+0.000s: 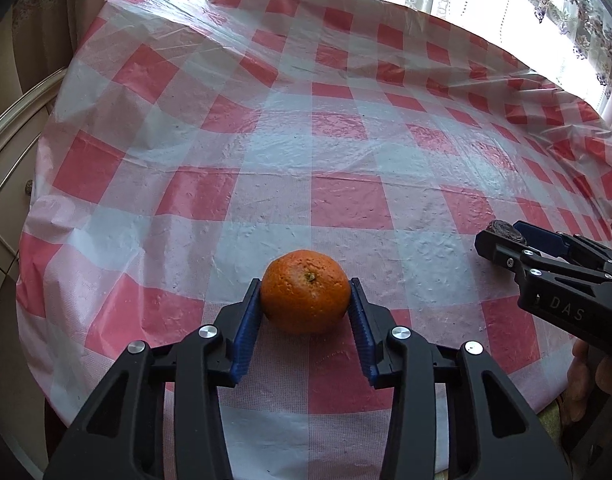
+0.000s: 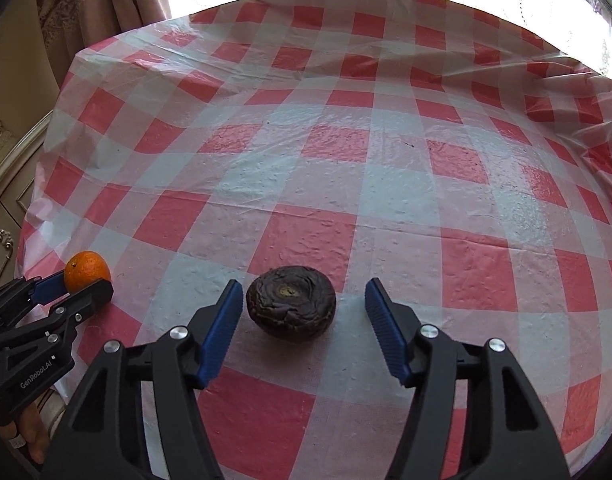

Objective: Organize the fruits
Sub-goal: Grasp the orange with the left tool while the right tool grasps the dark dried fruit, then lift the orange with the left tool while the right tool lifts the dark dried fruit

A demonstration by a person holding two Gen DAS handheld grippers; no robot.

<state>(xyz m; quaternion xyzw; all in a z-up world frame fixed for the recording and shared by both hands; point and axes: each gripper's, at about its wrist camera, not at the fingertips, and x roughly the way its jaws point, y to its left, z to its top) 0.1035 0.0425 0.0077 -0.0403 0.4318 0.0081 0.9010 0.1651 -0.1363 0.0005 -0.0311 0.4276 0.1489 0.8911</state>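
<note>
Gripping the round orange mandarin point(image 1: 305, 291) between left gripper point(image 1: 305, 294) pads, while right gripper point(image 2: 304, 306) straddles the dark wrinkled fruit point(image 2: 291, 306) unclenched, pick-up step; right must close next.

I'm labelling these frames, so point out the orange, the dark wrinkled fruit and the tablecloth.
orange point(image 1: 305, 292): left wrist view, front peel.
dark wrinkled fruit point(image 2: 291, 307): right wrist view, top face.
tablecloth point(image 2: 326, 184): right wrist view, bare middle.

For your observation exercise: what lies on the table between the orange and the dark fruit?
Nothing but bare checked tablecloth between the orange and the dark fruit, seen in the right wrist view.
</note>
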